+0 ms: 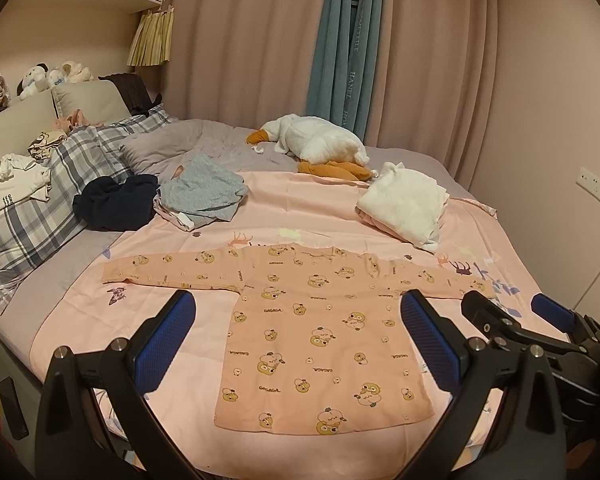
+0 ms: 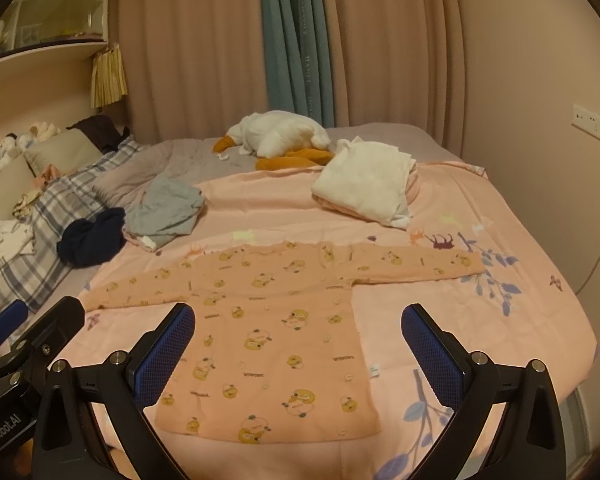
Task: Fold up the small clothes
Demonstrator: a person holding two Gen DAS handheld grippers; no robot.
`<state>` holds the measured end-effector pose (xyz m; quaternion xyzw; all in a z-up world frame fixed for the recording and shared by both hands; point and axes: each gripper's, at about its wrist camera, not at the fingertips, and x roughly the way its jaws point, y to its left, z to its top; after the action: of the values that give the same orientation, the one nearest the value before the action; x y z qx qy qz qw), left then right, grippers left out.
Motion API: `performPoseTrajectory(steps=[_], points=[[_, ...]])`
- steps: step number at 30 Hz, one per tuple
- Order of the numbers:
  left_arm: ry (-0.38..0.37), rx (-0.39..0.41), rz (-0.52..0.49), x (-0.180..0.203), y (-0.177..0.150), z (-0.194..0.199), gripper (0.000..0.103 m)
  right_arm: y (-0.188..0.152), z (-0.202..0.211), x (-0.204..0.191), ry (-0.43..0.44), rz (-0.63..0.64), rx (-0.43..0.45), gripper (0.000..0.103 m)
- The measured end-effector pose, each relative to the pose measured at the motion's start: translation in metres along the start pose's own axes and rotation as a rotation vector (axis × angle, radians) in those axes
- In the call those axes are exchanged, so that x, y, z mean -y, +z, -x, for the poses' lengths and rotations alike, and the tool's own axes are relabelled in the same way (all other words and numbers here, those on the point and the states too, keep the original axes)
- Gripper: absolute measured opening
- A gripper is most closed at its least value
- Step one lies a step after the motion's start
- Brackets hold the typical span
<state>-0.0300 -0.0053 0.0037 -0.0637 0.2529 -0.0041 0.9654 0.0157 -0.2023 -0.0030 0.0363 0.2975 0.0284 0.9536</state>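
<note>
- The bed (image 1: 180,320) carries a pink sheet; work the fold flat on it.
- The pink shirt (image 1: 320,340) lies spread just ahead of both grippers, sleeves out sideways.
- Left gripper (image 1: 300,344), jaws apart and empty: I would pinch one sleeve's cuff first.
- Right gripper (image 2: 300,352), likewise apart and empty: hold the hem taut.

Home bedroom, bed (image 1: 60,292), pillows (image 1: 52,200), curtains (image 1: 420,40), plush goose (image 1: 320,140)

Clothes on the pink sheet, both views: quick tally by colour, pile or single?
Pink printed shirt, spread flat: 1
White folded pile: 1
Grey-blue crumpled garment: 1
Navy crumpled garment, at the sheet's edge: 1
Total: 4
</note>
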Motion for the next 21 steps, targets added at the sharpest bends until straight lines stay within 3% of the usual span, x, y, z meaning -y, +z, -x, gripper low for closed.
performPoseTrajectory(steps=[21], points=[[0.000, -0.002, -0.002, 0.0008, -0.0004, 0.0005, 0.103, -0.0047, 0.0022, -0.0004, -0.014, 0.002, 0.007, 0.103]])
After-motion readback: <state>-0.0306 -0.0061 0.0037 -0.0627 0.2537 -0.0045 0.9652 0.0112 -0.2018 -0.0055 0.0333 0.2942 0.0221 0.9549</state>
